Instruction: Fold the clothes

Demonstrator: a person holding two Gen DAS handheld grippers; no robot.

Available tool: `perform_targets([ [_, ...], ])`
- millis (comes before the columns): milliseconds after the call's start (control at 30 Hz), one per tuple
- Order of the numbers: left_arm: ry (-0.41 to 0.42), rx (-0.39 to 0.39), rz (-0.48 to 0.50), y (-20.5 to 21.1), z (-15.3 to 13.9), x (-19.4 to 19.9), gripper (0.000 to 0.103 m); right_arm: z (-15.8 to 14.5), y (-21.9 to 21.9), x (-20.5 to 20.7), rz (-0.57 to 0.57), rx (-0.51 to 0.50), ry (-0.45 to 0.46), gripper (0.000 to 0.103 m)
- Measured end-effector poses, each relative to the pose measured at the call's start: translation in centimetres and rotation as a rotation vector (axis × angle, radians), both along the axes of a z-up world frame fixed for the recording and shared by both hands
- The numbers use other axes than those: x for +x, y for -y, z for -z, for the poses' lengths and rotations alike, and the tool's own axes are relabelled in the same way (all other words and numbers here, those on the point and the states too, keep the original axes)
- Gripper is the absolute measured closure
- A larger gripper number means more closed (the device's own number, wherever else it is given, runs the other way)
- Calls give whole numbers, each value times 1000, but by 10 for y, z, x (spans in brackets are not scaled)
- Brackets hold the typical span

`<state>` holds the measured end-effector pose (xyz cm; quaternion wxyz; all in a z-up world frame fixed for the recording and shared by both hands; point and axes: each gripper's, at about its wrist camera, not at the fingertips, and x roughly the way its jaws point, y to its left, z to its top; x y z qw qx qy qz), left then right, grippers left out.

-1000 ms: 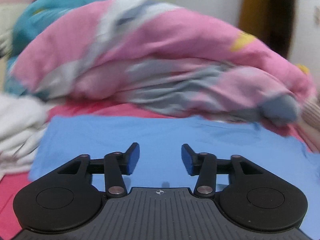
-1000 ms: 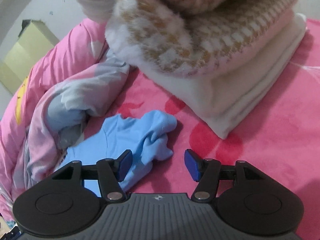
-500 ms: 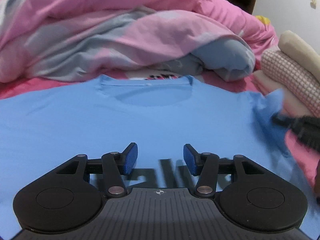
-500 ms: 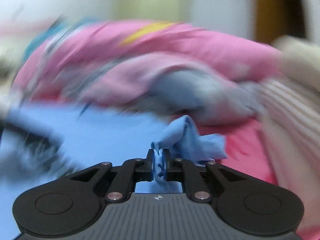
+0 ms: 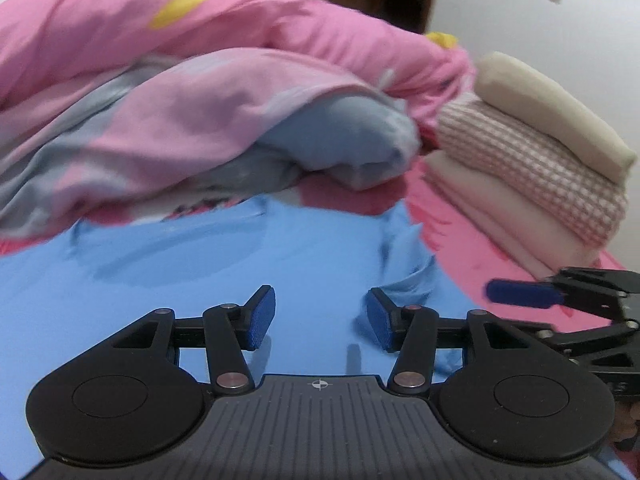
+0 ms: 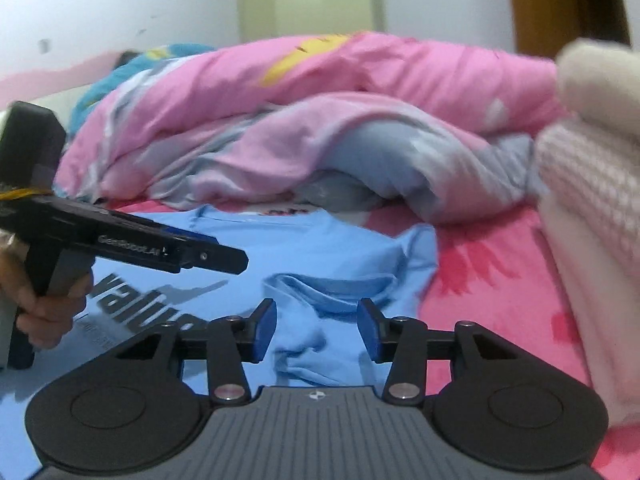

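Observation:
A light blue T-shirt (image 5: 200, 280) lies spread flat on the pink bed sheet (image 5: 472, 248), collar toward the quilt. My left gripper (image 5: 320, 320) hovers low over the shirt's right side, open with nothing between its pads. In the right wrist view the shirt (image 6: 320, 248) shows dark lettering, and its right sleeve (image 6: 340, 292) lies folded inward. My right gripper (image 6: 316, 328) hangs just above that sleeve; its jaws are opening and the pads do not touch the cloth. The left gripper (image 6: 236, 260) appears side-on, held by a hand (image 6: 40, 312).
A rumpled pink and grey quilt (image 5: 200, 100) is heaped right behind the shirt's collar. A stack of folded cream and checked clothes (image 5: 540, 168) stands on the sheet at the right, close to the shirt's sleeve. A doorway and white wall lie beyond.
Half a second ago the right gripper was shut on the bunched blue sleeve; it has since let go and the sleeve lies folded on the shirt. The left gripper slid rightward across the shirt.

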<state>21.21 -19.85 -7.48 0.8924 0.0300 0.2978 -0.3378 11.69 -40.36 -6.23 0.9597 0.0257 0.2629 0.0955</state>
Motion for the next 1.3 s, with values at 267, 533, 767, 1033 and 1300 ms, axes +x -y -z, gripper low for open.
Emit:
perform_targets([
  [267,-9,24,34,23,1,11,52,18,-4,6,-126,58,-103,54],
  [533,21,37,78,26,-7,5,52,15,-8,6,-141,90,-87,55],
  [767,73,94,192,59,-11,1,52,20,-32,1,-233,-55,-64,56],
  [1033,160,268,314,100,6,1,56,25,-39,0,-257,-93,-71,55],
  [1300,234,345,253,105,17,3,81,26,-37,1,-258,-82,-71,55],
])
